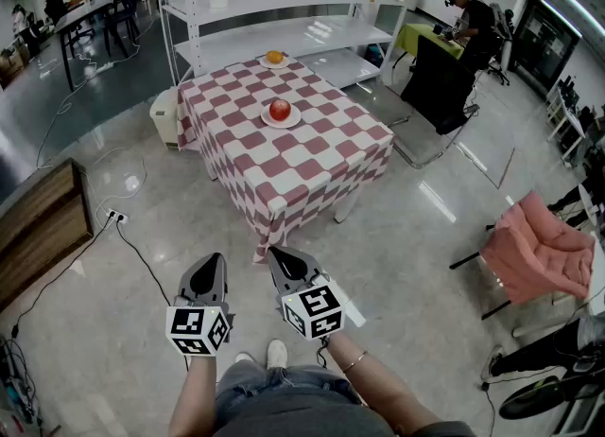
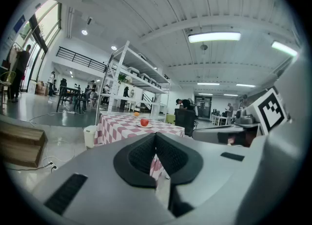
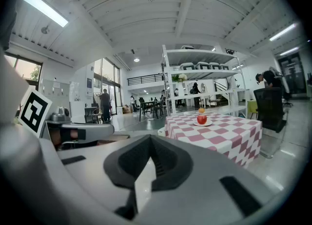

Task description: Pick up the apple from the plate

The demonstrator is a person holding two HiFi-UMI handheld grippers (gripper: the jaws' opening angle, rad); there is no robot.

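A red apple (image 1: 280, 109) sits on a small white plate (image 1: 267, 120) near the middle of a table with a red-and-white checked cloth (image 1: 312, 161). It also shows far ahead as the apple (image 2: 144, 122) in the left gripper view and the apple (image 3: 202, 119) in the right gripper view. My left gripper (image 1: 213, 258) and right gripper (image 1: 276, 252) are side by side over the floor, well short of the table. Both are shut and hold nothing. The left gripper (image 2: 156, 134) and right gripper (image 3: 150, 137) show their pads meeting.
An orange (image 1: 274, 57) lies on a second plate at the table's far edge. White shelving (image 1: 284, 9) stands behind the table and a white bin (image 1: 164, 115) at its left. There is a pink chair (image 1: 539, 248) at right, a wooden cabinet (image 1: 38, 229) and floor cables (image 1: 123, 236) at left.
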